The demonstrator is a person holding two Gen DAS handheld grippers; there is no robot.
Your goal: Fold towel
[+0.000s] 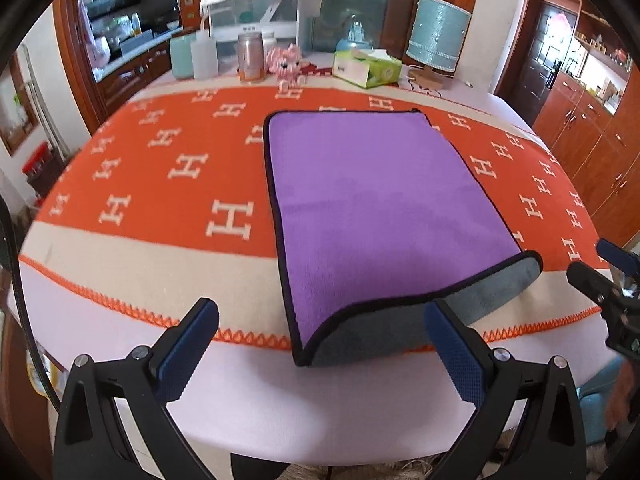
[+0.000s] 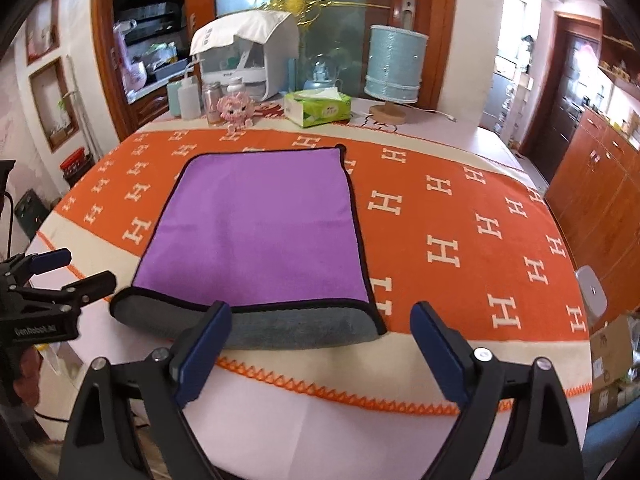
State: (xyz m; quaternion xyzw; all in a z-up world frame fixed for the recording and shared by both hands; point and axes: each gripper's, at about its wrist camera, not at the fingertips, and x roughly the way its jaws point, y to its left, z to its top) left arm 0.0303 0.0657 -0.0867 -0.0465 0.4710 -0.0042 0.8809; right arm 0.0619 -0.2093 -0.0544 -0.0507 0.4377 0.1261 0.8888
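A purple towel [image 1: 368, 196] with a black hem and grey underside lies folded on the orange H-patterned blanket [image 1: 168, 168]; its near edge curls up and shows grey. My left gripper [image 1: 320, 324] is open and empty, just short of the towel's near left corner. My right gripper [image 2: 320, 328] is open and empty, just short of the towel [image 2: 260, 232] at its near right corner. Each gripper shows in the other's view: the right one [image 1: 600, 268] at the right edge, the left one [image 2: 72, 268] at the left edge.
At the table's far side stand bottles [image 1: 204, 56], a pink toy [image 1: 284, 64], a green tissue box [image 1: 366, 68], a blue lamp [image 1: 436, 36] and a white appliance [image 1: 260, 4]. Wooden cabinets [image 2: 600, 200] stand right. A white device [image 2: 592, 288] lies at the table's right edge.
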